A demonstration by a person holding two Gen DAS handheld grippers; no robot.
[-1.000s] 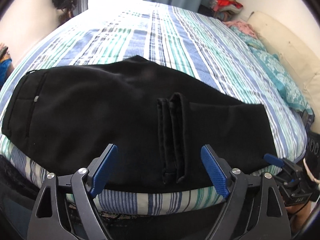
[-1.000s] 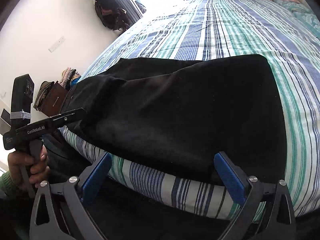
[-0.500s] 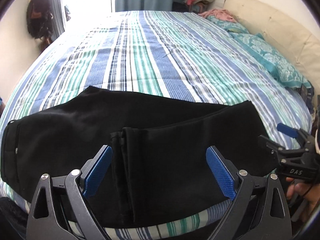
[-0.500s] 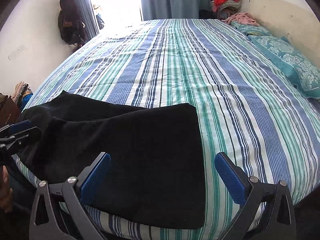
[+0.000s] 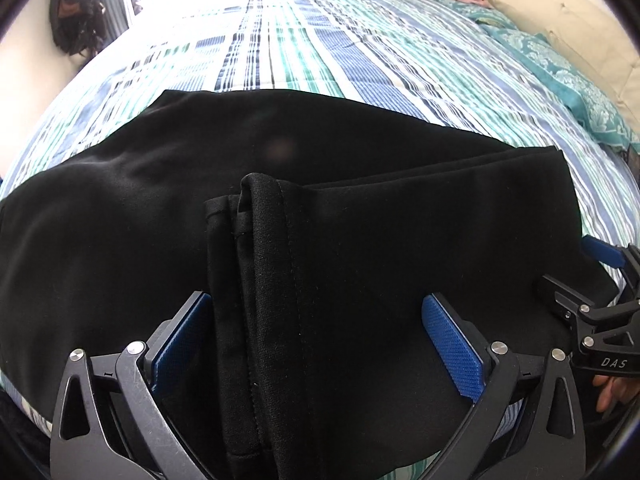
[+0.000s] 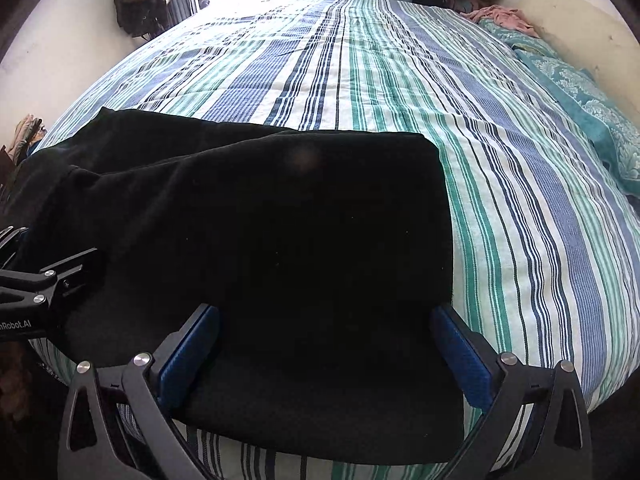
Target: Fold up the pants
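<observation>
1. Now spreading wider: left gripper (image 5: 324, 340), jaws opening, hem ends of the black pants (image 5: 256, 280) lying loose between the blue pads (image 5: 452, 348), not pinched.
2. Closer and lower over the cloth than a moment ago; hems that sat further ahead now right between the fingers. Probably lining up to take the hem stack for the next fold.
3. Right gripper (image 6: 324, 356) also spread wide, hanging over the folded end of the pants near the bed's (image 6: 500, 200) near edge; nothing clamped, though contact with the cloth cannot be told.
4. Pants already doubled over, lying along the near edge of the bed, waist end toward the near left corner in the left wrist view.
5. Fabric: matte black, soft, thin, faint creases; stitched double hems forming a ridged vertical band. Fold at the right end crisp and squared.
6. Bedcover: striped blue, green and white, lightly rumpled. Pads ribbed blue; finger frames black with metal rivets.
</observation>
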